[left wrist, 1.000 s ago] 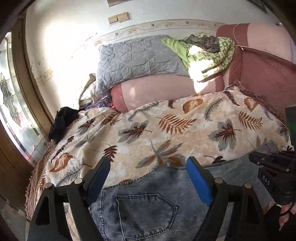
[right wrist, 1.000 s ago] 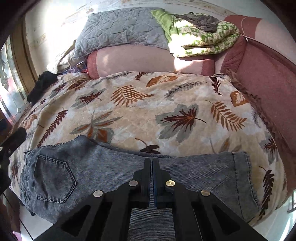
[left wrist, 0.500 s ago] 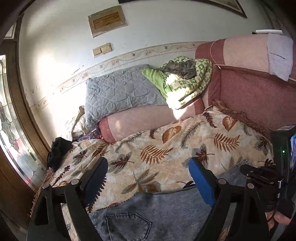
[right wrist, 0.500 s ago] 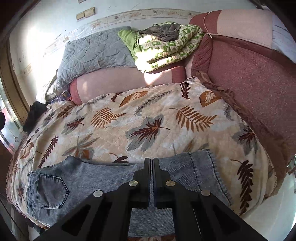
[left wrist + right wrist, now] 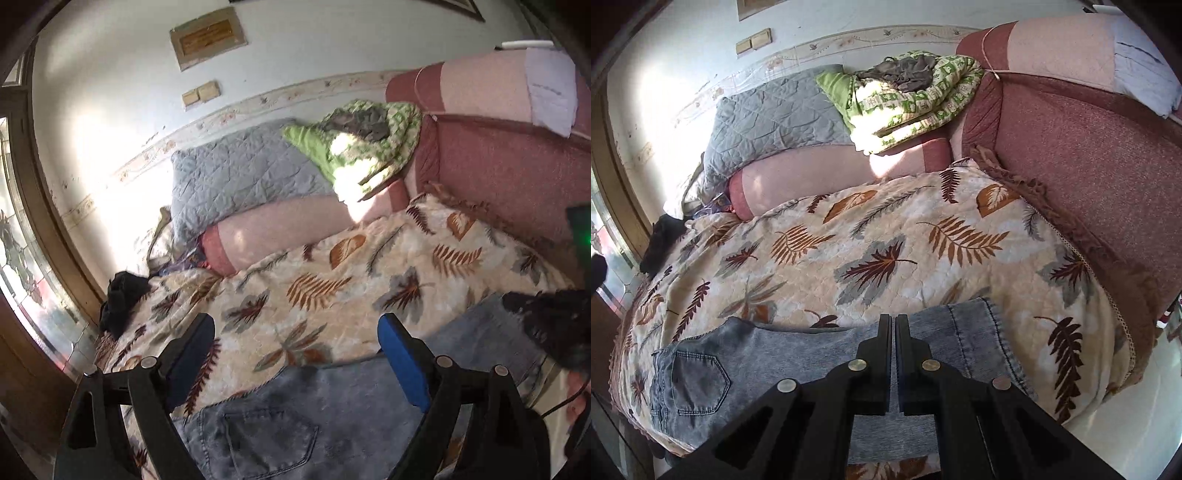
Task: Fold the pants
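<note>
- The jeans [image 5: 798,354] lie flat along the near edge of the bed, on the leaf-print quilt [image 5: 886,236], back pocket toward the window.
- Left gripper [image 5: 295,343] gapes wide above the waist end, nothing between its blue pads.
- Right gripper [image 5: 890,325] is pinched closed over the legs, apparently empty.
- Best move now: grab the hem end, carry it to the waistband, edges matched, cloth smooth.

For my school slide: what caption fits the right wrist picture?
Shut right gripper above grey jeans on a leaf-print bedspread.
</note>
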`<state>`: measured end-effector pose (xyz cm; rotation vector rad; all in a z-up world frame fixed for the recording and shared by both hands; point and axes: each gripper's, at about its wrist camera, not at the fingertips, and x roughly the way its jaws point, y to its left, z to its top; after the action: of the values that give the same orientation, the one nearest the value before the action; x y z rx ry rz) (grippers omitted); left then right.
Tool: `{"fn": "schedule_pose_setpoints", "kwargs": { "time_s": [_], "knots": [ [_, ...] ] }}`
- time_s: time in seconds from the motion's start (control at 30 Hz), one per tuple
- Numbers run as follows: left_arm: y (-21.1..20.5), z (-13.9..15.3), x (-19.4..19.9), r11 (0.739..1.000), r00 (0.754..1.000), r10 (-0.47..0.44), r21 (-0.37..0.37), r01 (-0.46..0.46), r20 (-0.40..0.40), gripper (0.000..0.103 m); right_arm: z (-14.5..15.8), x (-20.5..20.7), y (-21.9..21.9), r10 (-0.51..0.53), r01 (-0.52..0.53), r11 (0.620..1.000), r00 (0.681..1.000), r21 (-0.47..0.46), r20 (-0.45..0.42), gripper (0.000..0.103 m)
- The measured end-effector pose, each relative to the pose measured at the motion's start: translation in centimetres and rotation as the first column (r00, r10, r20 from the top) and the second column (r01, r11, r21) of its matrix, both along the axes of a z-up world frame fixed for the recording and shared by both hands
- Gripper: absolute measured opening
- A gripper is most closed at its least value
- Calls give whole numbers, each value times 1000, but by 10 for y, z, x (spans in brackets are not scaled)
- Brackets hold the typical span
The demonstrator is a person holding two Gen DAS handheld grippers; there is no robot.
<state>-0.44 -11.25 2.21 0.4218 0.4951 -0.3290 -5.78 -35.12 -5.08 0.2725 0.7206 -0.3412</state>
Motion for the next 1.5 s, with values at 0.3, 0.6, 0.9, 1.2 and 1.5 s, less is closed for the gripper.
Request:
{"fn": "schedule_pose_setpoints", "kwargs": {
  "time_s": [0.3,0.6,0.9,1.2,1.5],
  "knots": [
    [228,-143,56,843,807,537,190,-503,-247,90,-74,44,89,282,-271,959,946,84,-162,3],
    [259,-169,71,838,780,537,98,-537,-322,90,-141,76,204,530,-488,847,808,213,-255,3],
    [263,-201,98,812,748,576,123,-571,-330,92,-168,92,214,534,-496,846,790,198,-301,4],
    [265,-196,112,780,727,625,183,-599,-283,92,-162,124,197,547,-477,830,800,290,-248,3],
    [225,-156,90,867,831,485,31,-497,-273,92,-125,150,115,387,-364,915,913,176,-125,90]
  ]
}}
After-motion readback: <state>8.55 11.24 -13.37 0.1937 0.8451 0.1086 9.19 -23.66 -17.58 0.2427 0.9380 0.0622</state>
